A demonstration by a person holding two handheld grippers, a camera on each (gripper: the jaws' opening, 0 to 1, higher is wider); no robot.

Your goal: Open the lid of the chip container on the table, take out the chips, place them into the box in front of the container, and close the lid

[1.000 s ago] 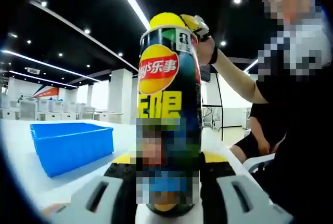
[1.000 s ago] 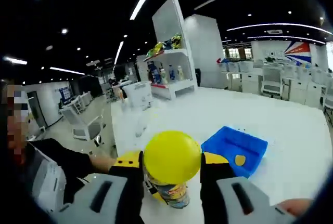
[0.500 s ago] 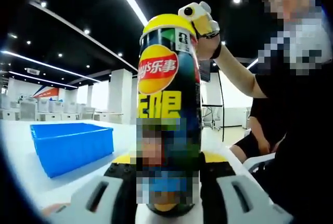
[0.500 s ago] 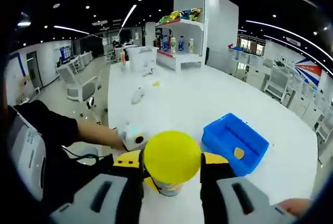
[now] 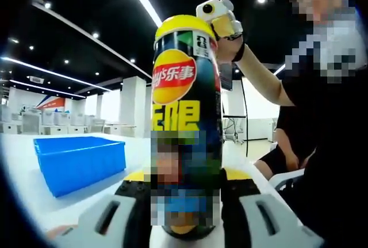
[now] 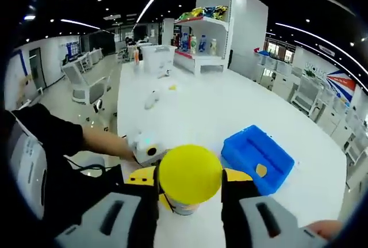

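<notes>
A tall dark chip can (image 5: 187,115) with a red and yellow logo stands upright on the white table. My left gripper (image 5: 187,186) is shut on its lower part. A yellow lid (image 5: 184,25) sits on the can's rim. My right gripper (image 5: 221,21) reaches in at the top from the right, at the lid. In the right gripper view I look down on the lid (image 6: 190,174), with my right gripper (image 6: 190,180) shut on it and the can (image 6: 183,206) beneath. The left gripper (image 6: 147,151) shows beside the can. The blue box (image 6: 256,164) holds a chip (image 6: 261,170).
The blue box (image 5: 79,160) lies left of the can in the left gripper view. A person in dark sleeves (image 5: 322,144) sits at the table's edge. Small items (image 6: 152,99) lie farther along the white table (image 6: 201,113). A shelf with bottles (image 6: 198,44) stands behind.
The yellow lid was raised and tilted above the can; now it sits level on the rim. My right gripper has come over the top. The left gripper and can stay still.
</notes>
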